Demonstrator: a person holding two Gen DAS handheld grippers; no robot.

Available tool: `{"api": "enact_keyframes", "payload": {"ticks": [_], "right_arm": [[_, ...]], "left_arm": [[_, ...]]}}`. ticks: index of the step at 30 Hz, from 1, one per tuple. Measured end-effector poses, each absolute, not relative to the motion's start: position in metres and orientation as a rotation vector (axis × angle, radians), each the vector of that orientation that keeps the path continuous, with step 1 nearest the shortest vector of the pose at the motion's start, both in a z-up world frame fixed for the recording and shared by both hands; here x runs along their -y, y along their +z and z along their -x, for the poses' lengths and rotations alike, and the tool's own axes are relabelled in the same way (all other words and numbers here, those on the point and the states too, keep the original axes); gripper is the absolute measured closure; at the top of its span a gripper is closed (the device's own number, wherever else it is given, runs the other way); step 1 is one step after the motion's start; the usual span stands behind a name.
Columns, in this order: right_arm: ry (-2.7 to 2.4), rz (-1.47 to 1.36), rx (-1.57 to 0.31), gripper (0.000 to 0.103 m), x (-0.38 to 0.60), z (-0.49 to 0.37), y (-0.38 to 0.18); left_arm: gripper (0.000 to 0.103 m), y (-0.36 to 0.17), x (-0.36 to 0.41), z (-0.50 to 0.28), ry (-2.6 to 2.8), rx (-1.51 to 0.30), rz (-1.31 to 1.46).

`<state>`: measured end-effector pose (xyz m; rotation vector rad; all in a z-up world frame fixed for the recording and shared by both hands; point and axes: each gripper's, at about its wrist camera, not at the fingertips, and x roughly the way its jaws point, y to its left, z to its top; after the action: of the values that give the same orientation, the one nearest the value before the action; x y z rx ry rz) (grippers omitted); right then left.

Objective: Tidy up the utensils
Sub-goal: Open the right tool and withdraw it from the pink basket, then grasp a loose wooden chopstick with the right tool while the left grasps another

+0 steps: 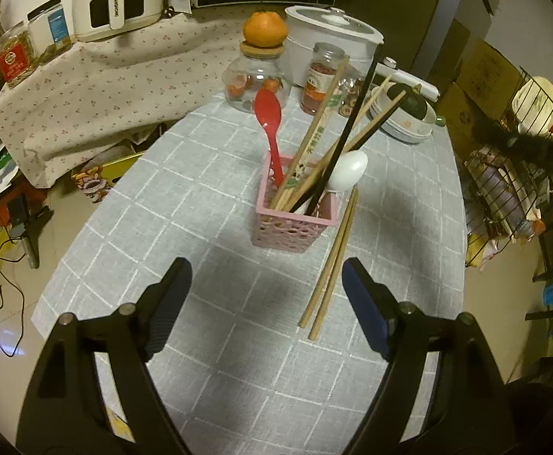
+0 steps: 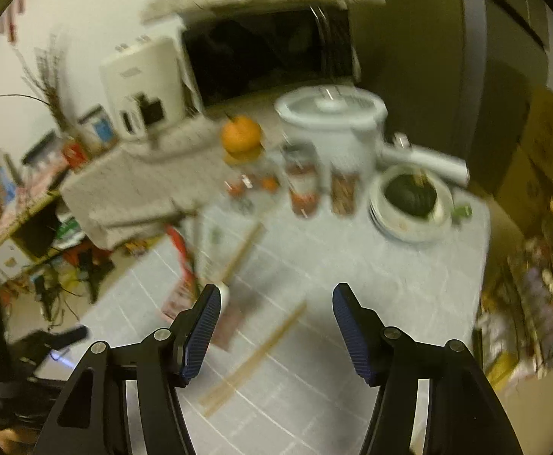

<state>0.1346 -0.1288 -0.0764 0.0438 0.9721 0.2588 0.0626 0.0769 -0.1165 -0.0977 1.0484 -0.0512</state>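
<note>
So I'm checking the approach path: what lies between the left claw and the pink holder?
Only bare tablecloth, seen in the left wrist view; the loose chopsticks lie just right of that line.

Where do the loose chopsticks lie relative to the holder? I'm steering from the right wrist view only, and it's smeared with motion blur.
Observer: In the left wrist view the loose wooden chopsticks lie flat on the tablecloth, beside the pink holder, on its right in that picture, the far tips near its corner.
Operator: What's already inside the holder?
Observer: A red spoon, a white spoon, several wooden chopsticks and a black pair, all leaning.
Operator: Is the left gripper holding anything?
Observer: No. The left gripper is open and empty, hovering short of the holder.
Operator: And mine?
Observer: The right gripper is open too, nothing between its fingers.
</note>
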Motion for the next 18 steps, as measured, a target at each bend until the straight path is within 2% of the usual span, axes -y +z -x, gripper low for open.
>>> {"api": "enact_keyframes", "payload": {"ticks": [6, 12, 13, 16, 18], "right_arm": [[0.209, -0.062, -1.16, 0.04, 0.136, -0.157, -0.149], [0.184, -0.202, -1.293, 0.041, 0.142, -0.176, -0.202], [0.177, -0.208, -1.314, 0.043, 0.14, -0.179, -0.211], [0.167, -0.19, -1.349, 0.063, 0.132, -0.184, -0.228], [0.171, -0.198, -1.369, 0.071, 0.127, -0.187, -0.236]], "left_arm": [[0.021, -0.135, -0.079, -0.072, -0.062, -1.095, 0.09], [0.021, -0.145, -0.087, -0.076, -0.055, -1.099, 0.064], [0.021, -0.147, -0.089, -0.077, -0.053, -1.104, 0.063], [0.021, -0.152, -0.097, -0.078, -0.05, -1.115, 0.067], [0.021, -0.153, -0.101, -0.078, -0.047, -1.118, 0.07]]}}
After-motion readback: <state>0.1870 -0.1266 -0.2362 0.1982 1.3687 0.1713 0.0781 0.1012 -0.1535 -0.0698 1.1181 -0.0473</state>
